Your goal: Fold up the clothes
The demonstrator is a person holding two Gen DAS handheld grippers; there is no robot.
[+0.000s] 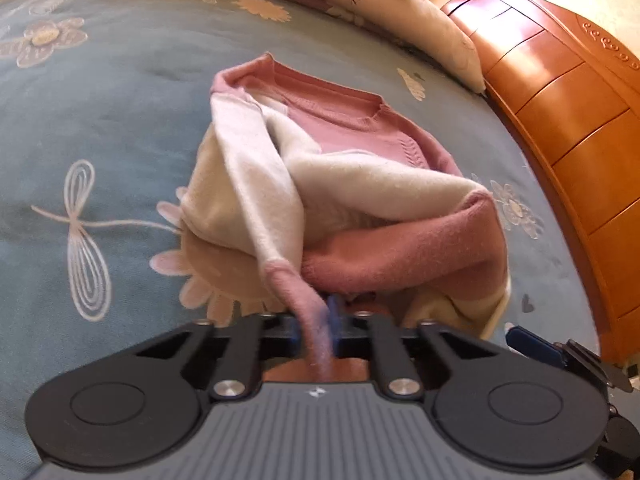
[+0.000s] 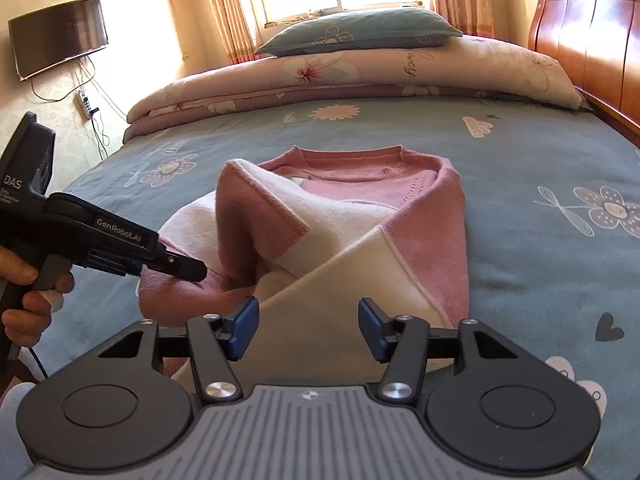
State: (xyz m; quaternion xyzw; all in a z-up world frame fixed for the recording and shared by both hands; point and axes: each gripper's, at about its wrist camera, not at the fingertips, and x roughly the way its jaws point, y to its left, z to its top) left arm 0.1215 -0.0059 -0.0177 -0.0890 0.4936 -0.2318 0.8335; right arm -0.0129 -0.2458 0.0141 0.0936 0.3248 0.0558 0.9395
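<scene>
Two grippers work one pink-and-cream knitted sweater [image 2: 360, 216] on a bed spread with a blue-grey floral bedcover [image 2: 540, 152]. The garment lies mid-bed, its neckline toward the rolled floral quilt [image 2: 360, 76] and wooden headboard [image 2: 592, 28], both sleeves drawn in across the chest so the body reads as a narrow, bunched column.

My left gripper [image 1: 316, 320] has its jaws pinched tight on the pink ribbed cuff [image 1: 296, 284] of one sleeve — the fabric runs taut from the cuff up to the shoulder. My right gripper [image 2: 306, 328] hovers at the near hem, jaws wide and holding nothing, the blue pads [image 2: 244, 326] framing the cream panel.

By the look of it, the knit is soft, light and limp: it sags wherever it is not supported, it stretches under pull, and its fuzzy surface should cling to itself rather than slip. I judge the firmest holds to be the ribbed cuffs, the hem edge and the seams, where the cloth is thickest; a pinch in mid-panel would only raise a tent. A gentle lift is all it needs — hard tugging on one cuff would drag the whole pile across the bedcover and undo the sleeves already laid in.
</scene>
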